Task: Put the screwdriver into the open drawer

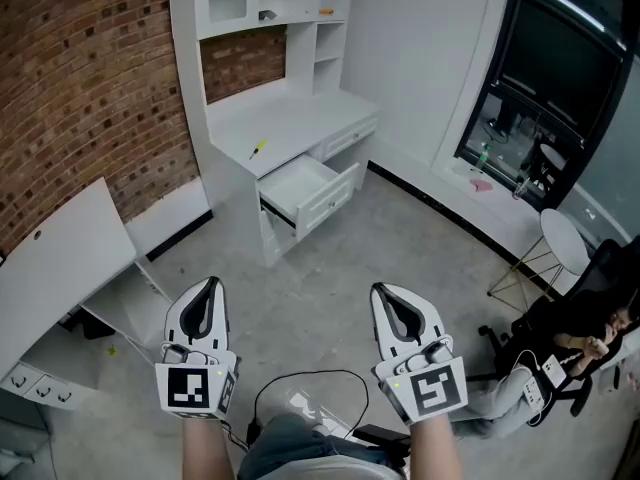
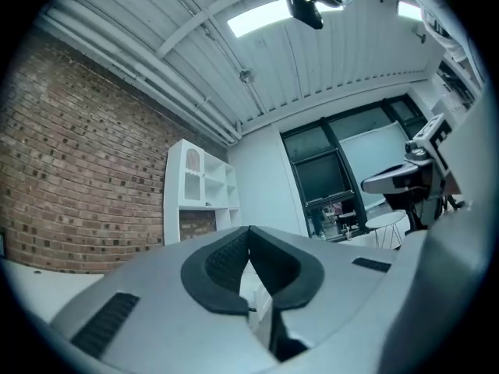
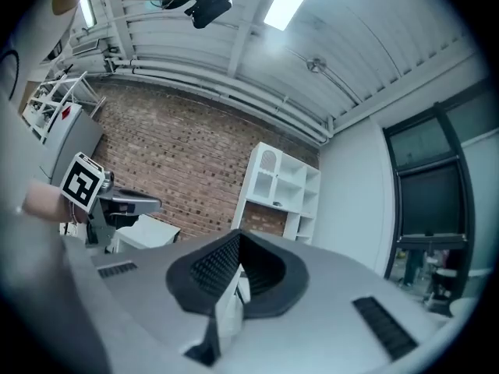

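A screwdriver (image 1: 257, 149) with a yellow handle lies on the white desk top (image 1: 290, 123) at the far wall. Below it the desk's top drawer (image 1: 300, 190) stands pulled out, and its inside looks empty. Both grippers are held low and near me, well short of the desk. My left gripper (image 1: 209, 284) is shut with nothing between its pads, its tips meeting in the left gripper view (image 2: 249, 229). To its right, my right gripper (image 1: 381, 290) is shut and empty too, its jaws closed in the right gripper view (image 3: 239, 235). The white shelf unit (image 2: 199, 189) shows beyond the jaws.
A slanted white table (image 1: 60, 253) stands at the left by the brick wall (image 1: 80, 78). A person sits in a chair (image 1: 590, 338) at the right, near a round white side table (image 1: 562, 236). A black cable (image 1: 300, 383) loops on the grey floor by my feet.
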Action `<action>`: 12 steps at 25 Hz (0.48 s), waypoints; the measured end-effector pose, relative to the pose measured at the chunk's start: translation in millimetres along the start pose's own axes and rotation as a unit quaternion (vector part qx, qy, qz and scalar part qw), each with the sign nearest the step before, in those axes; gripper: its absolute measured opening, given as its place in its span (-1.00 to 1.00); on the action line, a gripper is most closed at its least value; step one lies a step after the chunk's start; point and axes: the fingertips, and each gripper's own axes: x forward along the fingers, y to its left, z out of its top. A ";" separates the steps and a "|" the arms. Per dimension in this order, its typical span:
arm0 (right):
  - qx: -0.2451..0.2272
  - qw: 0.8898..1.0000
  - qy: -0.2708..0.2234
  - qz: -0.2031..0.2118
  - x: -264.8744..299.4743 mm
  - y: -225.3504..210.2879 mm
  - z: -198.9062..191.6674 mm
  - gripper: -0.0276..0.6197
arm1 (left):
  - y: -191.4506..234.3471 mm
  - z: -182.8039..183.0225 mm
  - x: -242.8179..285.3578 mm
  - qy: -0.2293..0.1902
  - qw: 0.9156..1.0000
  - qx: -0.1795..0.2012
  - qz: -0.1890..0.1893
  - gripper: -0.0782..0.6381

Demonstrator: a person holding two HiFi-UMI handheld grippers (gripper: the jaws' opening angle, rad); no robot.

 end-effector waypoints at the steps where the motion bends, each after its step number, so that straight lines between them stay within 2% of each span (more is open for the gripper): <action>1: 0.009 1.000 -0.004 0.001 -4.3 -6.2 -2.6 -0.89 | -5.6 -1.3 -0.1 0.001 1.000 -0.003 0.003 -0.74; 5: 0.045 0.999 -0.021 0.007 -11.4 -27.4 -6.2 -0.88 | -19.6 -0.2 6.9 0.005 1.000 -0.006 0.009 -0.74; 12: 0.034 0.999 -0.014 0.011 10.8 -39.2 -24.0 -0.88 | -14.3 -10.8 44.0 0.005 1.000 -0.007 0.018 -0.74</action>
